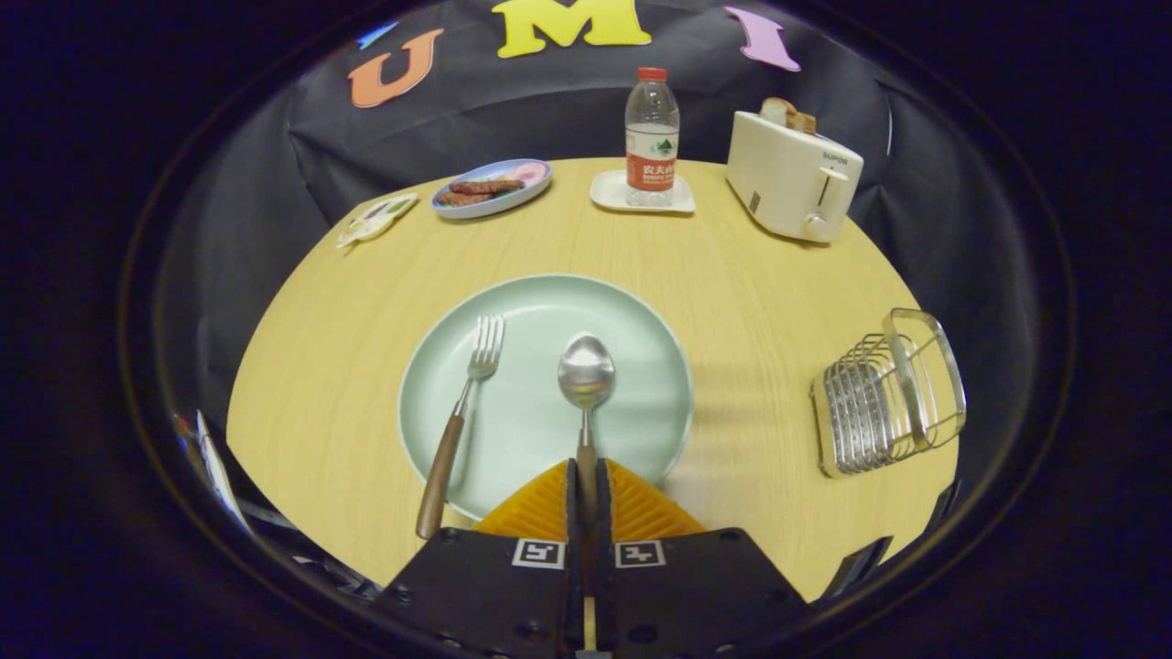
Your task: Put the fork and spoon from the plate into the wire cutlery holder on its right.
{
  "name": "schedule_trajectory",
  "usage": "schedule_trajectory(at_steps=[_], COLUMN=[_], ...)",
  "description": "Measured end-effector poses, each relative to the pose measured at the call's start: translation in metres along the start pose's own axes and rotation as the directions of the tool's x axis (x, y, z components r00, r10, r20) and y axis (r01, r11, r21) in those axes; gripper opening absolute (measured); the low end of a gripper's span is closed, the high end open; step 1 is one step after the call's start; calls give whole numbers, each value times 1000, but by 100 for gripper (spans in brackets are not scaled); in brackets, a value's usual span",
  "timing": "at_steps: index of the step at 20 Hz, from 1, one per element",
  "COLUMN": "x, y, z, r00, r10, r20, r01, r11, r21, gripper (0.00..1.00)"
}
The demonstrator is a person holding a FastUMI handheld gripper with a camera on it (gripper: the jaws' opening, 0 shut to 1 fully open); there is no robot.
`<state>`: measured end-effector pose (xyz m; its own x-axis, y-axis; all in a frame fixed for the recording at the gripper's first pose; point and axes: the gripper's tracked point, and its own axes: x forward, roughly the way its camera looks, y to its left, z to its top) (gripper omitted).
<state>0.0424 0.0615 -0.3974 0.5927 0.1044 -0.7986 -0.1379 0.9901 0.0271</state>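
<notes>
Wooden table [751,302] carries a green plate [641,366]; the claw [586,485] is clamped on the spoon [586,371] handle, bowl pointing straight ahead, wire cutlery holder [884,394] off right, fork [462,412] left.

- The gripper [586,485] carries two fingers [540,508] with ribbed, chevron-grooved faces that taper toward the tips.
- Each finger mounts on a flat black carriage block [485,590] with angled outer edges.
- Each block bears one square black-and-white fiducial marker [537,553] near its inner corner.
- Small round screw holes [529,630] sit along the blocks' lower faces.
- A narrow vertical slot separates the two blocks.
</notes>
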Motion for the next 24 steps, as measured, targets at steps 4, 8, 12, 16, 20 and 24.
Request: schedule_trajectory(at_steps=[4,8,12,16,20,24], x=[-33,-62,-96,-129,-157,-173], y=[-5,-20,-48,-82,-128,-168], z=[14,28,44,52,56,52], r00=[998,993,985,980,974,970], r10=[49,77,72,75,37,-12], r20=[41,89,155,183,224,243], r01=[-48,-73,-65,-72,-42,-1], r11=[998,996,997,997,999,998], r21=[-31,-52,-46,-22,16,56], gripper=[5,1,1,1,0,1])
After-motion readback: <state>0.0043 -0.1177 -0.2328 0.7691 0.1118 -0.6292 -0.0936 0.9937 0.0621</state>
